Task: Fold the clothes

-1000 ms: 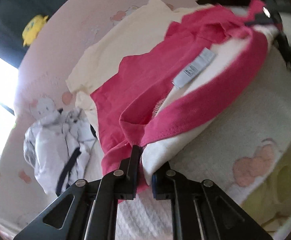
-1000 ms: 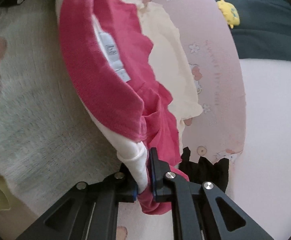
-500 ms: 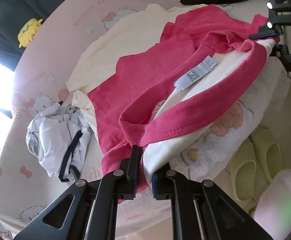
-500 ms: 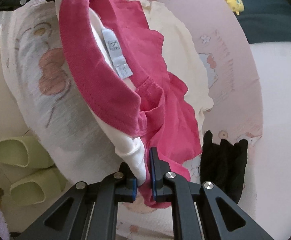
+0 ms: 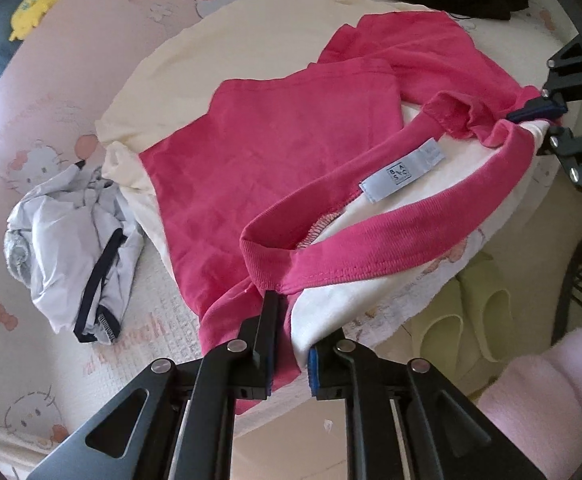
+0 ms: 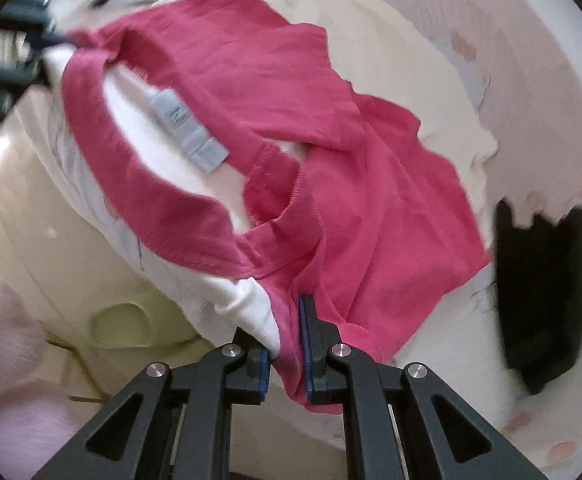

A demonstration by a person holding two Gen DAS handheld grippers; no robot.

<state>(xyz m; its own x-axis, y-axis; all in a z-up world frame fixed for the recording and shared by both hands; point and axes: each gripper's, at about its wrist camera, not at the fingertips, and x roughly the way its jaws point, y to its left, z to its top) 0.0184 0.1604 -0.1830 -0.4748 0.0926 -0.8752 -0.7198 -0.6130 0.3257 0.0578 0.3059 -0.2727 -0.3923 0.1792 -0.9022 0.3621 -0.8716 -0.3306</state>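
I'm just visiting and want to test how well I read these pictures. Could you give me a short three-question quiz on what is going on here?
1. True or false: both the left gripper and the right gripper have their jaws closed on the pink and cream shirt.
2. What lies crumpled on the bedsheet beside the shirt in the left wrist view? A) a grey-white garment with dark trim B) a blue towel C) a brown sock
3. What small item is sewn inside the shirt's neckline?

Key: 1 true. 2 A, the grey-white garment. 3 A pale blue label.
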